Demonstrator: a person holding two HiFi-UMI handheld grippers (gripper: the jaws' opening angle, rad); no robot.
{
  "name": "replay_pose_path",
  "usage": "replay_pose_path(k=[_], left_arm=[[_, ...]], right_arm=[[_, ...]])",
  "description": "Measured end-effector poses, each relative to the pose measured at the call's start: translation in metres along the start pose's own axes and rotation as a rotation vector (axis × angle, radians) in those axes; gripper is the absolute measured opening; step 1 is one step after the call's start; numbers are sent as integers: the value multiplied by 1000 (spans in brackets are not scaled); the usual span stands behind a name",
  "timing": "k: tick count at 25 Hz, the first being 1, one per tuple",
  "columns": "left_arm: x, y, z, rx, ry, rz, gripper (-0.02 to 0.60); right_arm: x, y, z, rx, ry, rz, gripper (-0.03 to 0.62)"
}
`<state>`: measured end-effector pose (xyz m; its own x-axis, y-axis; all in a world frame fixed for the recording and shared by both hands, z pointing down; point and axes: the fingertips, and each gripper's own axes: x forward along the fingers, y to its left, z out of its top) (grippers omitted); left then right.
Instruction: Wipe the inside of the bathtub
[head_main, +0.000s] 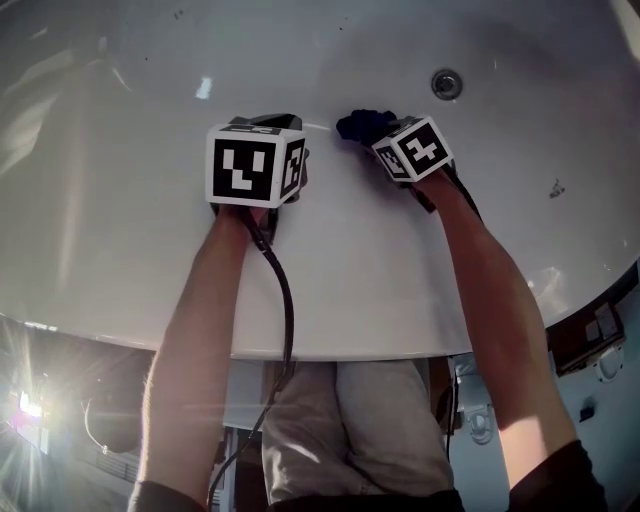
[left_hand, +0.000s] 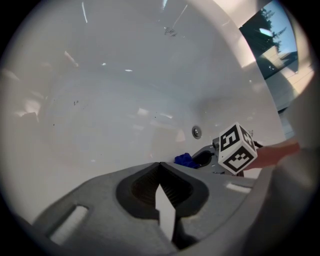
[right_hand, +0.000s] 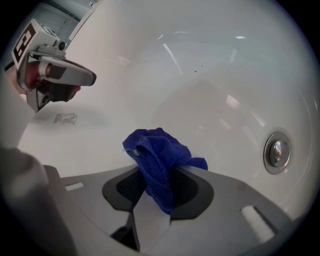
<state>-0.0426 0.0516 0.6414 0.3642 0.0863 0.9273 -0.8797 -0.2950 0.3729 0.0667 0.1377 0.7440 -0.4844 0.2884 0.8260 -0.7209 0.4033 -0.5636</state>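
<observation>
Blue cloth (right_hand: 156, 150), judged soft and limp, is clamped mid-bunch by the right gripper (right_hand: 159, 175); left gripper (left_hand: 160, 166) jaws are closed, empty.

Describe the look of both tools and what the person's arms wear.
Both the left tool and right tool have grey bodies with dark ribbed pads, and each carries a white cube with black square markers. A black cable trails from the left one. The arms are bare below dark sleeves.
</observation>
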Motion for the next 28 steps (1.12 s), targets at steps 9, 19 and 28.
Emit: replay_pose_path(k=[9, 19, 28], left_arm=[[-14, -5, -4, -17, -14, -10, 5], [-37, -6, -1, -32, -47, 2, 5], [-83, 3, 1, -139, -89, 17, 5]], right_arm=[[-11, 22, -29, -19, 92, 93, 137], [-45, 60, -35, -86, 86, 121, 137], [-82, 95, -45, -55, 83, 134, 137]])
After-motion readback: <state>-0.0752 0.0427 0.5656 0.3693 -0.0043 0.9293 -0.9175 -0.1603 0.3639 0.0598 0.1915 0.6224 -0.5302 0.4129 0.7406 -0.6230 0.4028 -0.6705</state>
